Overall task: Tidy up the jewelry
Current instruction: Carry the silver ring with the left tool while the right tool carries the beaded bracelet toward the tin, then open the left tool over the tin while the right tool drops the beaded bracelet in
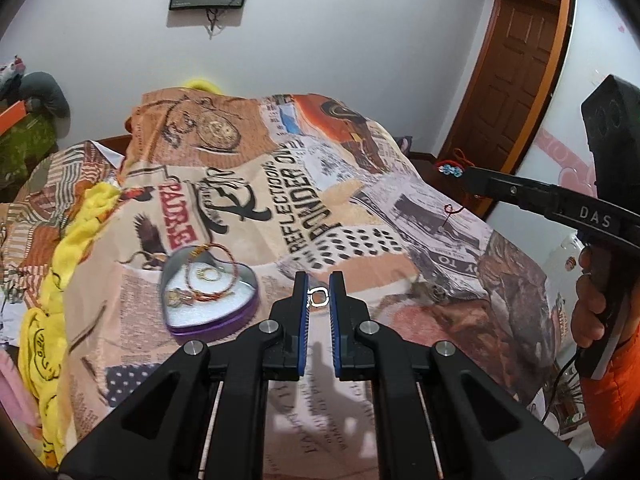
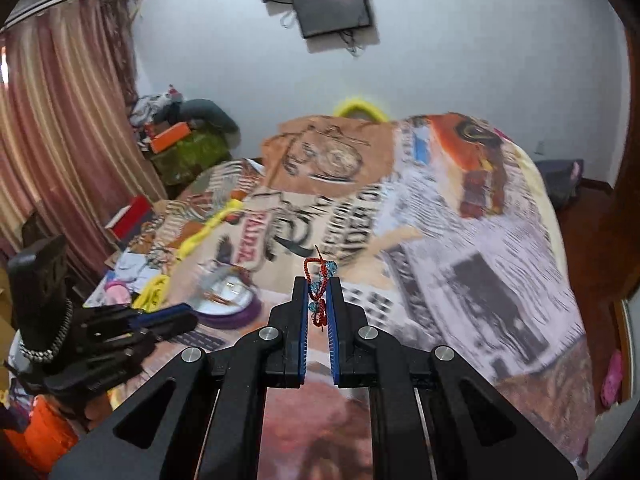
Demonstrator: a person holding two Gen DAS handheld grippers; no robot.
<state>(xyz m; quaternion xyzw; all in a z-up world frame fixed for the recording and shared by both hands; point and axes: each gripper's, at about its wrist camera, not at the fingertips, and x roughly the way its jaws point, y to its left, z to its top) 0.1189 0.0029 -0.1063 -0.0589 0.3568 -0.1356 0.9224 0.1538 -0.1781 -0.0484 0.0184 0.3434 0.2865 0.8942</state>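
Already in heart-shaped tin, at nine o'clock of left gripper: red cord bracelet, gold rings. Clamped in left gripper: small silver ring. Clamped in right gripper: red beaded bracelet, lifted clear of bedspread. Both still to go in.

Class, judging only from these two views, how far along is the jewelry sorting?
Done: bangles and rings lie in the heart-shaped tin. In hand: the right gripper is shut on a red cord bracelet; the left gripper pinches a small silver ring. Left: getting both into the tin.
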